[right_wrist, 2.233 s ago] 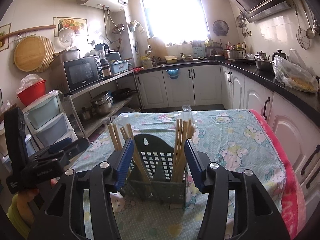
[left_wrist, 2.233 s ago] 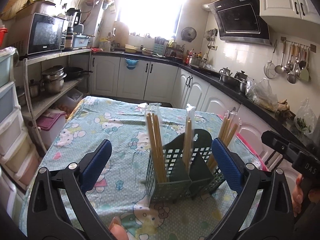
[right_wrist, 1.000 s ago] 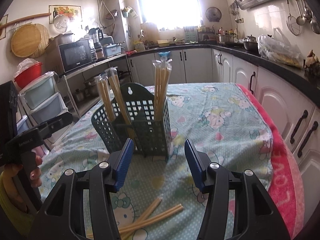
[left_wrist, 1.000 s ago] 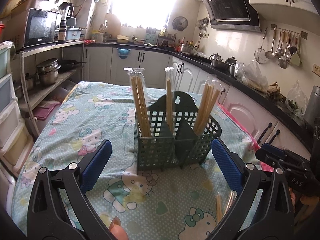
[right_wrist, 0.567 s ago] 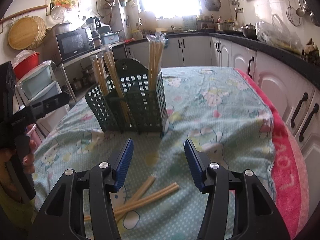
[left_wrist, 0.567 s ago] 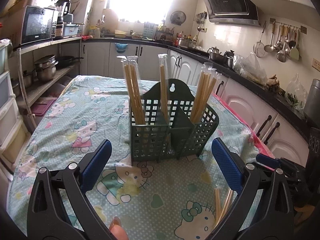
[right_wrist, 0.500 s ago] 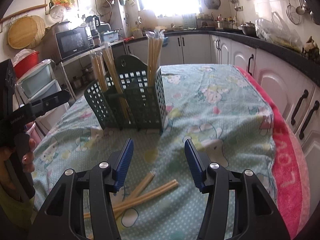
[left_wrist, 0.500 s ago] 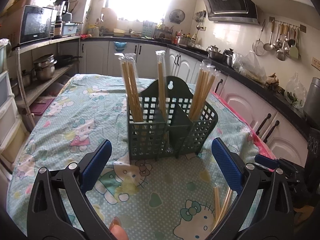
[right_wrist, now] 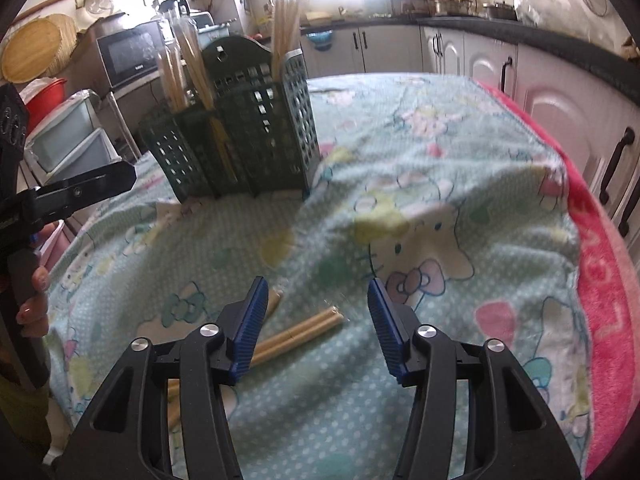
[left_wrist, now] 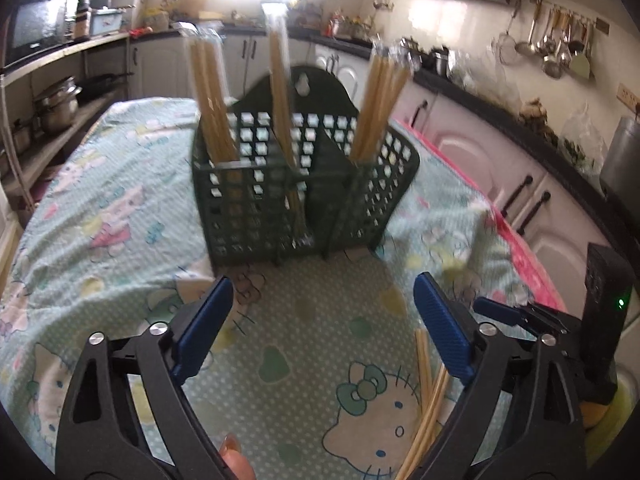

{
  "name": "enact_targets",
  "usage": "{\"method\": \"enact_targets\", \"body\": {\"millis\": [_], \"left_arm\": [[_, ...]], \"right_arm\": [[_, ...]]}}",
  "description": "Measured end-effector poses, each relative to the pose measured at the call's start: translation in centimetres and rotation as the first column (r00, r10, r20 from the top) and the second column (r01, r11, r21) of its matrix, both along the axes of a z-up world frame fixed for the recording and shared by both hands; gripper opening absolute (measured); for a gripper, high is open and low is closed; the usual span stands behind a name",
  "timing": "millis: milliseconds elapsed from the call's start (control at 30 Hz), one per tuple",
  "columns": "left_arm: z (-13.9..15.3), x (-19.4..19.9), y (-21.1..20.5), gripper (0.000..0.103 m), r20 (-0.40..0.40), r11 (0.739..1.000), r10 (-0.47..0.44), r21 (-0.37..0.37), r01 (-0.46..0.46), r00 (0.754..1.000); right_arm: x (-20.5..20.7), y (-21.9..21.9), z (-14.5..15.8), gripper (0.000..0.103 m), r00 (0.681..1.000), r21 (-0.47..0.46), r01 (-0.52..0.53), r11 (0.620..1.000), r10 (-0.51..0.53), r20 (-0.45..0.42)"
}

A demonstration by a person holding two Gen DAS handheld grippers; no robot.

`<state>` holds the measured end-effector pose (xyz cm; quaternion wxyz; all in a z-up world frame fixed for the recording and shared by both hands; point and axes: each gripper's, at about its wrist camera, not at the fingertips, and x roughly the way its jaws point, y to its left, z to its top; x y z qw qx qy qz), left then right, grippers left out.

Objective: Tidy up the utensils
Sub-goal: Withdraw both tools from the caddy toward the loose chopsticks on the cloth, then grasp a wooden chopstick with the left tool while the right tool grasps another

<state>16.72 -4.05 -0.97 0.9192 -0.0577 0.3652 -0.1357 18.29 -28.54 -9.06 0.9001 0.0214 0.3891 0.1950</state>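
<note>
A dark green slotted utensil holder (left_wrist: pixel 304 200) (right_wrist: pixel 240 152) stands upright on the Hello Kitty tablecloth, with bundles of wrapped bamboo chopsticks upright in its compartments. Loose wrapped chopsticks (right_wrist: pixel 304 330) (left_wrist: pixel 426 384) lie flat on the cloth in front of it. My right gripper (right_wrist: pixel 316 286) hovers just over their near end. Its jaws are closing a little, and the pads touch nothing. My left gripper (left_wrist: pixel 322 292) hangs in front of the holder; its wide jaws are closing with only cloth between them. The loose chopsticks lie under its right finger.
A red-pink towel (right_wrist: pixel 600 280) edges the table's right side, with white cabinet doors (right_wrist: pixel 560 92) just beyond. Shelves with a microwave (right_wrist: pixel 128 54) and plastic drawers stand on the left. A person's hand (right_wrist: pixel 34 296) holds the left gripper's handle.
Both grippers have sunk and tipped down toward the cloth. The holder has slid up the views, the loose chopsticks are larger and closer, and the left jaws have narrowed.
</note>
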Motion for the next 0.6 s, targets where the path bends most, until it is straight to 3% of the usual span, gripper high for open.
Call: {"method": "enact_targets", "body": {"millis": [233, 400, 600], "left_arm": [[-2.1, 0.6, -2.3, 0.059, -0.089, 0.996, -0.082, 0.03, 0.085, 0.993], [-3.1, 1.2, -4.4, 0.048, -0.131, 0.988, -0.142, 0.049, 0.15, 0.981], [-4.4, 1.6, -6.0, 0.046, -0.179, 0.979, -0.185, 0.054, 0.197, 0.966]], "right_arm": [[0.6, -0.3, -1.2, 0.041, 0.999, 0.035, -0.006, 0.999, 0.008, -0.051], [0.7, -0.2, -1.6, 0.029, 0.997, 0.038, -0.019, 0.999, 0.022, -0.072], [0.5, -0.5, -1.8, 0.012, 0.997, 0.051, -0.018, 0.999, 0.021, -0.076]]}}
